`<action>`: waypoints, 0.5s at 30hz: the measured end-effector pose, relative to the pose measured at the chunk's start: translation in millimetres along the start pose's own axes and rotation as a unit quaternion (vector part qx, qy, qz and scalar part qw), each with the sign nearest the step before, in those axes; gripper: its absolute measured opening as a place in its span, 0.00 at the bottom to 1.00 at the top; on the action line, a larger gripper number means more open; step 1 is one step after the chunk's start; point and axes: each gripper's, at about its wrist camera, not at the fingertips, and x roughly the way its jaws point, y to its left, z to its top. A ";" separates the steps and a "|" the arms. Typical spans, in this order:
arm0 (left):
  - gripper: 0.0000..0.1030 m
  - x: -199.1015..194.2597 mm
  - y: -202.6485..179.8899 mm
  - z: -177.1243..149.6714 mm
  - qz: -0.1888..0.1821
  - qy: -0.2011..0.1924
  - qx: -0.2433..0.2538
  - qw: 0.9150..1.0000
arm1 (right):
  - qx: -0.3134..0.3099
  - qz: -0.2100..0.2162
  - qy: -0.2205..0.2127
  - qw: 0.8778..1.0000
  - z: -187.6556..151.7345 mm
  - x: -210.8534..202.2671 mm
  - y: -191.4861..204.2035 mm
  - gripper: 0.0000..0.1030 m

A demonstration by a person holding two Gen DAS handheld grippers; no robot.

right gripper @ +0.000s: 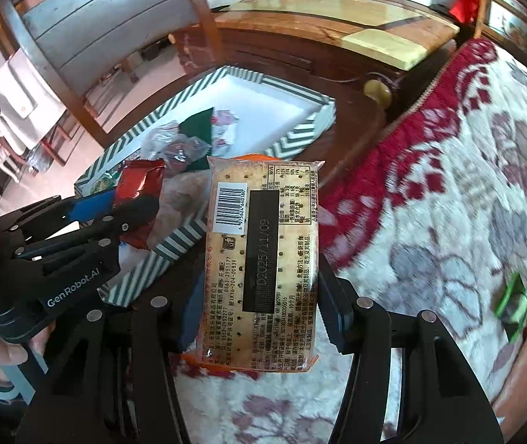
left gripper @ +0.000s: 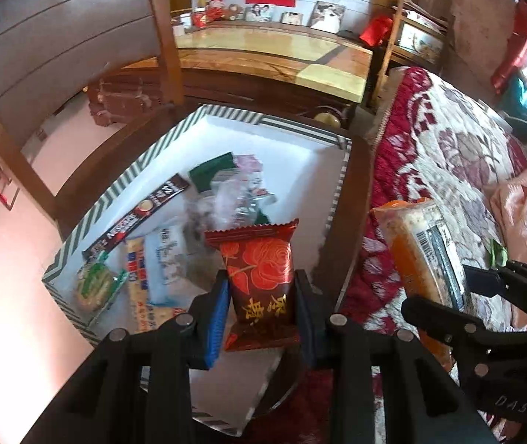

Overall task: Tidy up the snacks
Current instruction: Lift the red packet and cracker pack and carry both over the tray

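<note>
Two snack packets were carried over the bed toward the striped box.

The striped box [left gripper: 204, 122], already holding several snacks, sat on the dark surface [left gripper: 359, 170] beside the floral bedspread [right gripper: 448, 185]. A cracker pack [right gripper: 263, 259], flat, stiff and judged breakable, was gripped by its long edges in the right tongs [right gripper: 259, 314]. A red rose-print packet [left gripper: 259, 277], light, slick and crushable, was pinched at mid-height by the left tongs [left gripper: 261, 296].

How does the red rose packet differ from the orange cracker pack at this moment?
The red rose packet is small, opaque, dark red; the cracker pack is longer, see-through, orange-edged, barcode side up. The packet sits in the left claw, the pack in the right claw. Both are pinched upright, near the striped tray.
</note>
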 end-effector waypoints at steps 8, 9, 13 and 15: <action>0.34 9.3 25.8 5.3 0.010 0.006 -0.025 1.000 | -0.025 0.011 0.012 1.000 19.2 22.1 21.7 0.52; 0.34 10.2 28.1 6.1 0.010 0.006 -0.027 1.000 | -0.027 0.013 0.013 0.999 22.5 25.1 24.5 0.52; 0.34 12.8 38.1 10.0 0.012 0.006 -0.038 0.999 | -0.037 0.018 0.016 0.999 34.5 34.0 33.6 0.52; 0.34 15.0 43.3 11.4 0.015 0.007 -0.043 0.999 | -0.043 0.019 0.017 0.999 39.0 38.3 38.4 0.52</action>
